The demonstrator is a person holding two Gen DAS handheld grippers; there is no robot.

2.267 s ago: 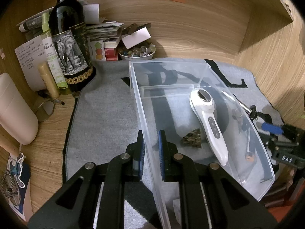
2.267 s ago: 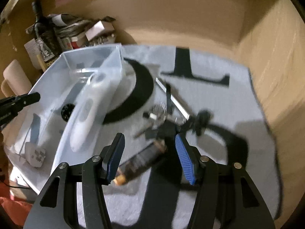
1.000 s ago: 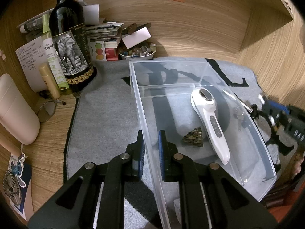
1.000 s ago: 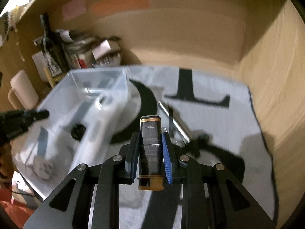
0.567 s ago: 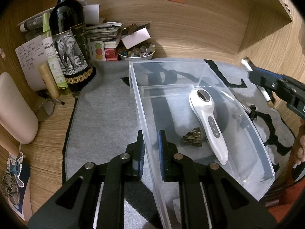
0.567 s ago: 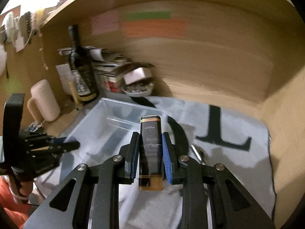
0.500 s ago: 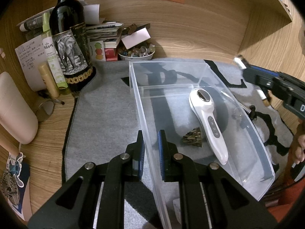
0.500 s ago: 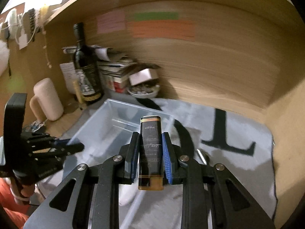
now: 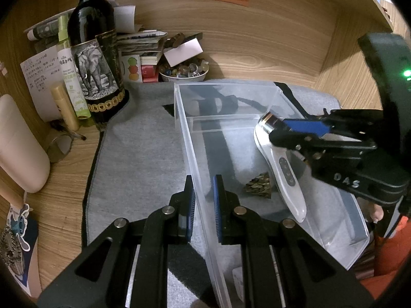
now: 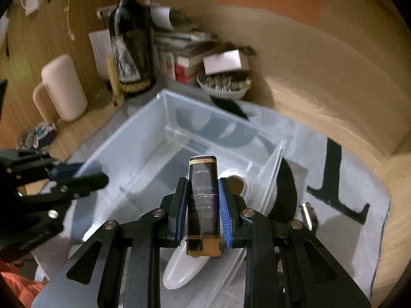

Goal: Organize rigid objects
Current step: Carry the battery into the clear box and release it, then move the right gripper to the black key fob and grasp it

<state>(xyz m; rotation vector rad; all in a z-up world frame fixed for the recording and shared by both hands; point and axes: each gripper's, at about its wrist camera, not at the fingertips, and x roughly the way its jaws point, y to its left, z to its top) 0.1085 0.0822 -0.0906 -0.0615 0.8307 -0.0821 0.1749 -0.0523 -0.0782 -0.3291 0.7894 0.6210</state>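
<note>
A clear plastic bin (image 9: 179,118) (image 10: 159,118) stands on a grey mat. My left gripper (image 9: 203,190) is shut on the bin's left wall; it shows at the left of the right wrist view (image 10: 84,177). My right gripper (image 10: 201,202) is shut on a black and gold lighter (image 10: 203,195) and holds it above the bin. It also shows in the left wrist view (image 9: 290,131), over the bin. A white handheld device (image 9: 287,177) (image 10: 179,272) and a small pinecone-like piece (image 9: 258,186) lie inside the bin.
A wine bottle (image 9: 95,59) (image 10: 132,51), a bowl of small items (image 9: 183,73) (image 10: 224,84), papers and a pink mug (image 10: 64,87) stand at the back left. A metal tool (image 10: 309,214) lies on the mat right of the bin. Wooden walls close in behind and right.
My right gripper closed on the lighter on the mat, lifted it, and carried it left over the bin. My left gripper has stayed clamped on the bin wall.
</note>
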